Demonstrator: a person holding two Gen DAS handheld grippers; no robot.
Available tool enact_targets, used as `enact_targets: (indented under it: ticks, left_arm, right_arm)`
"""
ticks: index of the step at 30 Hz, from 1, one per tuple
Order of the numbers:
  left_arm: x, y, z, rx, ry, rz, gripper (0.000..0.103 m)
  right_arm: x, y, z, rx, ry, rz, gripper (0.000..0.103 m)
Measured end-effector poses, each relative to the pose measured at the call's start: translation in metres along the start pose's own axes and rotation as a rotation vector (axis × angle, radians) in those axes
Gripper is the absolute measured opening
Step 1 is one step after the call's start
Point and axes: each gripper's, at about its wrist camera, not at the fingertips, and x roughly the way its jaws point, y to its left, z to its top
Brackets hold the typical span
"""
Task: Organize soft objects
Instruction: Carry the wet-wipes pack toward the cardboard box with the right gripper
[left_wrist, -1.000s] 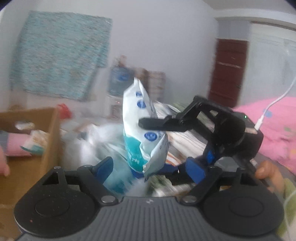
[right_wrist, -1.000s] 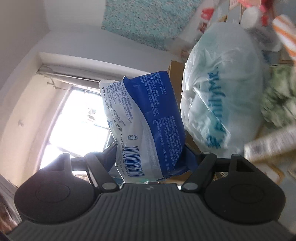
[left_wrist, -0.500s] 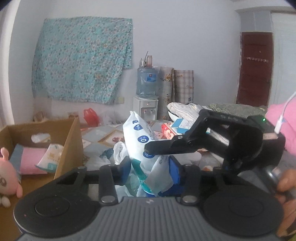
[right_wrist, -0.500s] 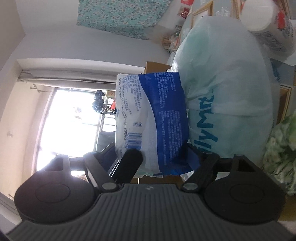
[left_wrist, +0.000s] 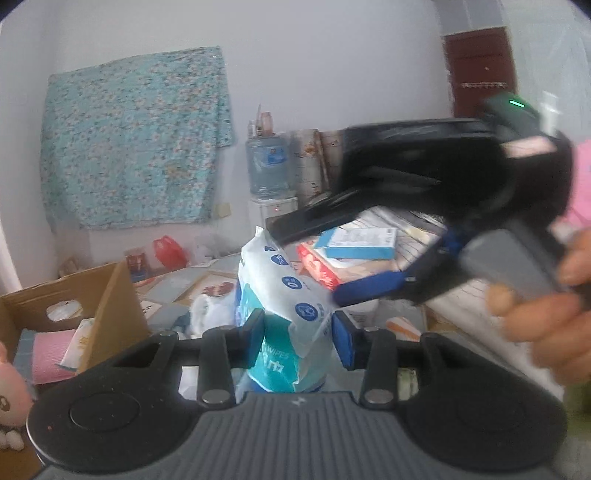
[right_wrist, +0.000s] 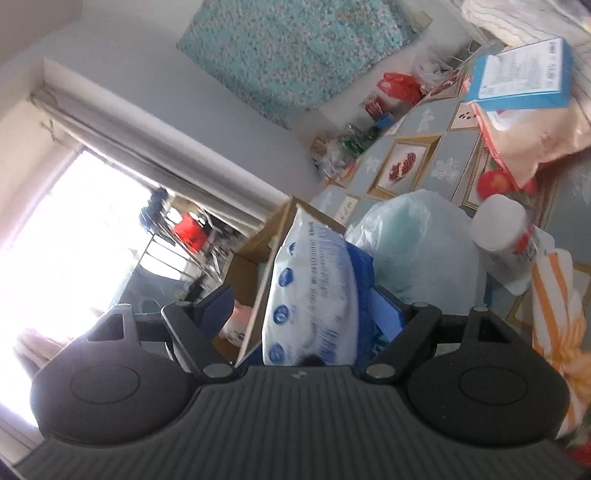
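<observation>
- Left wrist view: the left gripper (left_wrist: 297, 338) has its fingers narrowed and closing on the lower end of the wipes pack (left_wrist: 284, 306), which stands upright between them; both pads look pressed into the wrapper
- In the same view the right gripper (left_wrist: 314, 258) sits up and to the right, blurred, its fingers spread wide around the top of the pack, one above and one beside it, with no clear contact; a hand (left_wrist: 535, 295) holds its handle
- Right wrist view: the pack (right_wrist: 314, 295) lies between the spread fingers of that gripper (right_wrist: 306, 314); the left finger stands clear of it, the right is partly hidden behind the wrapper
- Cardboard box (left_wrist: 92, 295) sits to the left, already holding a pink item; it looks like the likely destination
- Risks, as I judge them: the wrapper is slack and slippery, so a low pinch could let the pack fold over or slide out in transit; a spread finger could snag the top seam and tug the pack loose; a low swing might clip the box wall
</observation>
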Motion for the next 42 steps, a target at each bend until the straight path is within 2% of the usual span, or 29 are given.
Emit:
enact_targets:
  ticks: [2,3,4,6,9,11,13,17,19,22,34,38,42]
  left_arm:
    - [0.001,-0.004,-0.002,0.016,-0.004,-0.001,0.041]
    - [0.002,-0.006,-0.003,0.018,0.0,-0.009,0.041]
    - [0.003,-0.007,-0.004,0.016,0.009,-0.02,0.041]
    - [0.004,-0.004,-0.008,0.006,0.024,-0.048,0.042]
    - [-0.003,0.004,-0.015,-0.036,0.045,-0.105,0.057]
    - [-0.007,0.013,-0.02,-0.079,0.054,-0.145,0.066]
    - [-0.007,0.027,-0.024,-0.151,0.075,-0.179,0.069]
    - [0.007,0.051,-0.029,-0.337,0.144,-0.254,0.07]
    - [0.014,0.057,-0.027,-0.389,0.164,-0.279,0.07]
    - [0.023,0.06,-0.02,-0.4,0.173,-0.273,0.075]
    - [0.059,0.042,-0.002,-0.374,0.253,-0.205,0.075]
    - [0.051,0.04,0.004,-0.374,0.232,-0.212,0.075]
    - [0.031,0.044,0.012,-0.391,0.181,-0.237,0.075]
  right_arm:
    - [0.014,0.002,0.001,-0.032,0.025,-0.064,0.068]
    - [0.018,0.001,0.0,-0.033,0.039,-0.076,0.058]
    - [0.021,-0.003,-0.002,-0.025,0.05,-0.074,0.053]
    - [0.018,-0.011,-0.005,-0.011,0.051,-0.083,0.048]
    - [0.015,-0.026,-0.006,0.021,0.036,-0.071,0.041]
    - [0.009,-0.042,-0.005,0.068,0.027,-0.05,0.041]
    - [0.002,-0.055,-0.006,0.11,0.022,-0.039,0.038]
    - [0.001,-0.077,-0.008,0.181,0.025,-0.014,0.037]
    - [0.003,-0.085,-0.009,0.207,0.029,0.012,0.037]
    - [0.008,-0.089,-0.008,0.206,0.032,0.029,0.038]
    - [0.021,-0.11,-0.01,0.261,0.029,0.143,0.038]
    - [0.014,-0.101,-0.01,0.251,0.006,0.154,0.037]
    - [0.0,-0.076,-0.006,0.204,-0.02,0.17,0.037]
